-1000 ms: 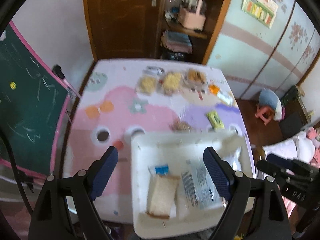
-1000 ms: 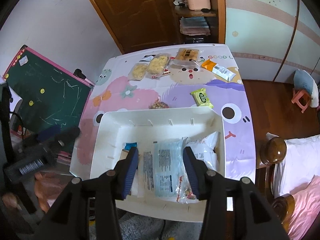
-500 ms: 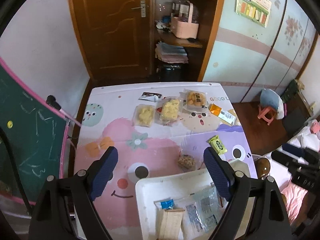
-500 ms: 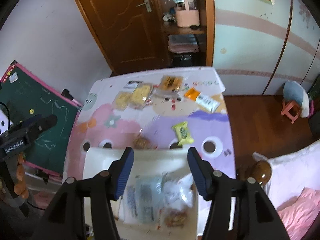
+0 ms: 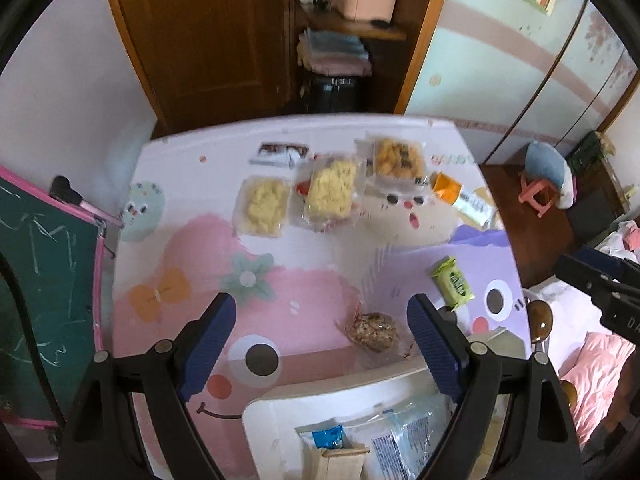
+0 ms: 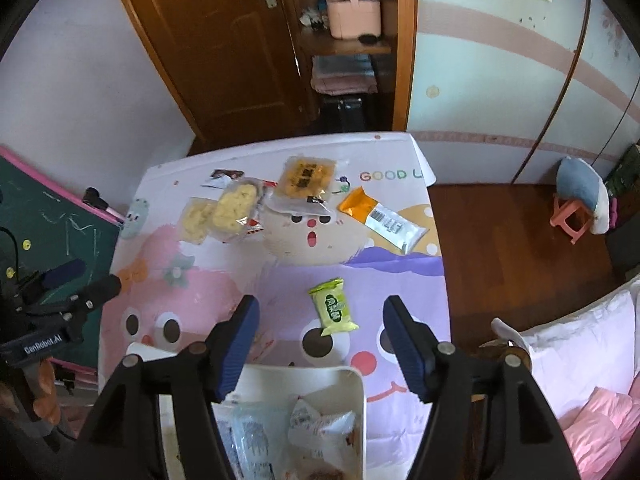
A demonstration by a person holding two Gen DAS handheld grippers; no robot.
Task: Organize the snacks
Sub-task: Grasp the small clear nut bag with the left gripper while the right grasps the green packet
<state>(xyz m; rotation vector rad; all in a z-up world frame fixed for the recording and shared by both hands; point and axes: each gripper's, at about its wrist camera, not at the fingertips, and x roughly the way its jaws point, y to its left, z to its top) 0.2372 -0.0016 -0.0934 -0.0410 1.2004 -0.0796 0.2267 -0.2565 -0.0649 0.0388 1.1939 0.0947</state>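
1. Right gripper (image 6: 320, 342): jaws spread wide, nothing between them; hangs above the green snack packet (image 6: 333, 307), seemingly lined up for the next pick.
2. Left gripper (image 5: 320, 344): likewise released and empty, poised over the brown snack bag (image 5: 374, 331) just beyond the bin's far rim.
3. White bin (image 5: 280, 400): at the table's near edge, already holding several clear-wrapped packets and a bread slice; evidently the collection point. Its lower part is cut off in both views.
4. Loose snacks, far end: two yellow pastry packs (image 5: 264, 206), an orange-brown tray pack (image 6: 306, 178), an orange-and-white sachet (image 6: 380, 216), a small dark packet (image 5: 280, 152), lying flat.
5. Cartoon table cover (image 5: 180, 248): label print throughout is blurred, unreadable.
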